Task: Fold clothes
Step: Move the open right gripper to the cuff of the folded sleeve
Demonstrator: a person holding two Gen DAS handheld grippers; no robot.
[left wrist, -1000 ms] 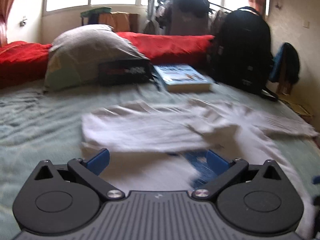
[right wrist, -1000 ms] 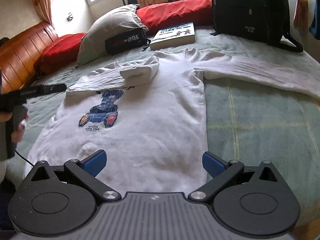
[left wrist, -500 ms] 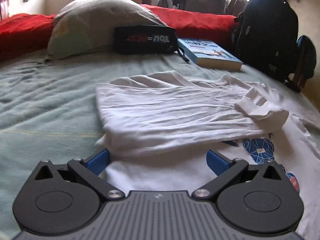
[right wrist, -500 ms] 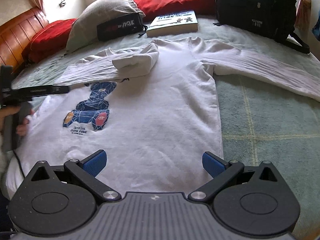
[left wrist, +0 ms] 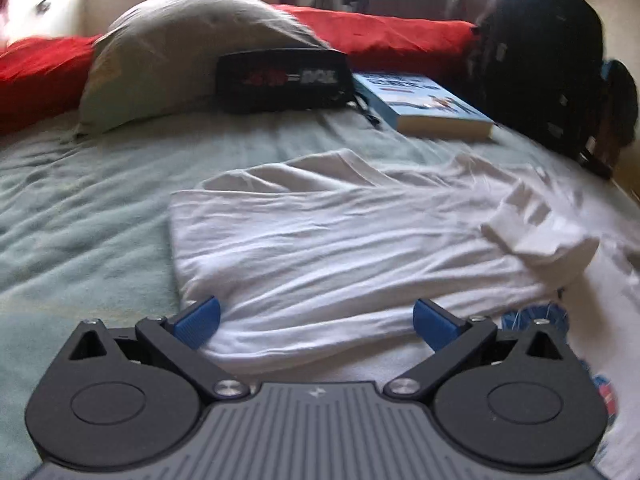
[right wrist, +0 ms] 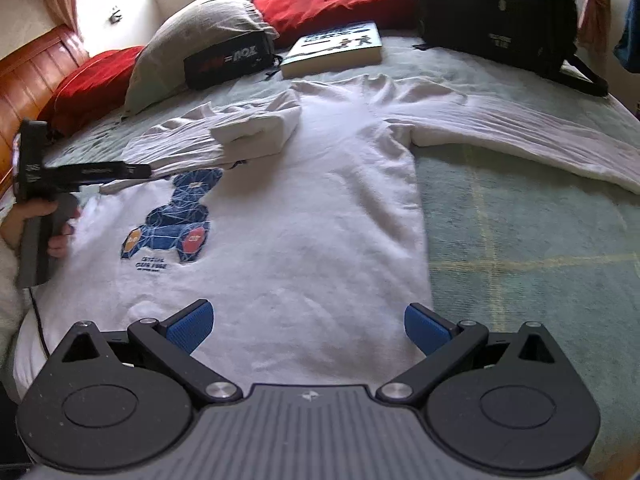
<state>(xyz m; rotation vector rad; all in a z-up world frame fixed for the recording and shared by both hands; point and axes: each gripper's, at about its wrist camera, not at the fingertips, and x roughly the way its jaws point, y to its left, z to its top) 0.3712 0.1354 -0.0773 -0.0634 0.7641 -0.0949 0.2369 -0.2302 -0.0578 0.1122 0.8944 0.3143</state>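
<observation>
A white long-sleeved shirt (right wrist: pixel 304 216) with a blue printed figure (right wrist: pixel 176 220) lies flat on the bed. Its left sleeve (left wrist: pixel 340 248) is folded across the chest, cuff (left wrist: pixel 540 236) toward the middle. The other sleeve (right wrist: pixel 520 136) stretches out to the right. My left gripper (left wrist: pixel 316 322) is open, low over the folded sleeve's near edge, holding nothing. In the right wrist view that left gripper (right wrist: pixel 96 170) shows at the shirt's left side, held by a hand (right wrist: pixel 28 220). My right gripper (right wrist: pixel 310 326) is open above the shirt's hem, empty.
A green blanket (right wrist: pixel 520 240) covers the bed. At its head lie a grey pillow (left wrist: pixel 188 52), red cushions (left wrist: pixel 400 36), a black pouch (left wrist: pixel 284 80) and a book (left wrist: pixel 432 108). A black backpack (right wrist: pixel 496 12) stands at the far right. A wooden headboard (right wrist: pixel 24 80) is on the left.
My left gripper has moved forward and lower toward the folded sleeve, which now fills its view. My right gripper has edged closer over the shirt's body. Both stay open.
</observation>
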